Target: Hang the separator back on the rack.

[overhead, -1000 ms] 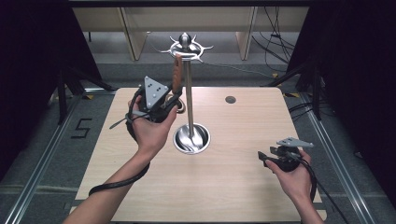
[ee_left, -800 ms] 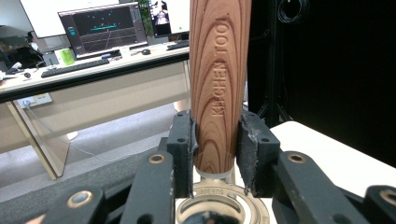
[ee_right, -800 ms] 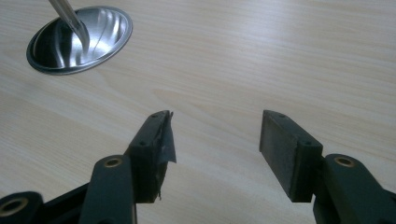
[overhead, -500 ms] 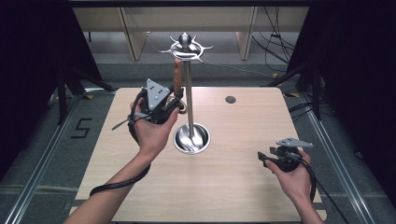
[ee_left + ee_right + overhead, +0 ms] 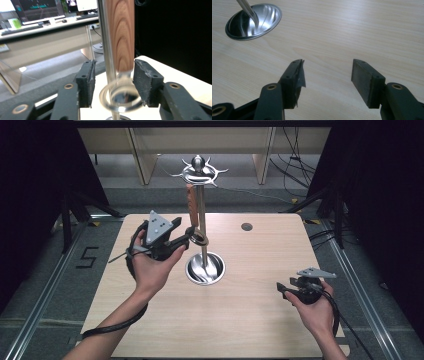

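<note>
**Wooden-handled utensil hung on the stand, left tongs let go**

High view: I see my left gripper [image 5: 191, 236] raised beside the steel stand [image 5: 201, 220], whose round base [image 5: 205, 268] sits near the middle of the table [image 5: 150, 320], a little toward the far edge. A wooden-handled utensil [image 5: 191, 205] hangs down along the pole from one of the hooks at the crown [image 5: 199, 170]. Its lower end carries a metal ring, right at my left jaw tips. My right gripper [image 5: 281, 289] rests low near the table's right edge, well apart from the stand.

Left gripper view: the jaws have just been opening and stand released, with the wooden handle [image 5: 122, 35] and its blurred metal ring [image 5: 120, 96] between the pads but with a gap on both sides. The pole [image 5: 106, 50] runs just beside the handle.

Right gripper view: the jaws gape, nothing between them, bare table below; the stand's base [image 5: 253, 21] lies toward the upper left.

My judgement: the utensil looks light and rigid, the wood offering decent friction while the polished ring would be slippery. I would take hold on the wood, square across it. It hangs freely, so it may swing if nudged.

Hard to make out: which hook bears it, what the ring end really is, and the handle's top, cut off in the left gripper view.
</note>
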The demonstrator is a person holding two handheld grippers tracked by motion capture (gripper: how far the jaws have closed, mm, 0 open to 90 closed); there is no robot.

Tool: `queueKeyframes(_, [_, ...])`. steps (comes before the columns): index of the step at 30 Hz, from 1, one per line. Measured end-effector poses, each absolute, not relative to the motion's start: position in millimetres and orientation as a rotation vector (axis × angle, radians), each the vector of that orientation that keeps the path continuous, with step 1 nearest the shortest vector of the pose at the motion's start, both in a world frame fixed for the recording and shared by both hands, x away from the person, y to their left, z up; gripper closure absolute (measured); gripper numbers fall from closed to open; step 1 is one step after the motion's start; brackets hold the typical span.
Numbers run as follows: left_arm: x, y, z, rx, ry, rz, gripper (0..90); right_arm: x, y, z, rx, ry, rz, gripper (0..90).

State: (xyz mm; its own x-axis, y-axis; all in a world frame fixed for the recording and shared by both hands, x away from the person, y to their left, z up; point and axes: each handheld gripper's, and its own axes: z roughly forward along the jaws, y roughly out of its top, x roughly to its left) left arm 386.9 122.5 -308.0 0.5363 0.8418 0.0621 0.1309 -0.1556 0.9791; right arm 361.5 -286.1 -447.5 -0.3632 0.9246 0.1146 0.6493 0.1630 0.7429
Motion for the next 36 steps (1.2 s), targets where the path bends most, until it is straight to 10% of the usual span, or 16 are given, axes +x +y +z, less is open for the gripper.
queueKeyframes(36, [347.9, 244.0, -427.6, 1.738, 1.181, 0.698, 39.8, 363.4, -287.5, -451.0, 1.450, 2.105, 0.990, 42.0])
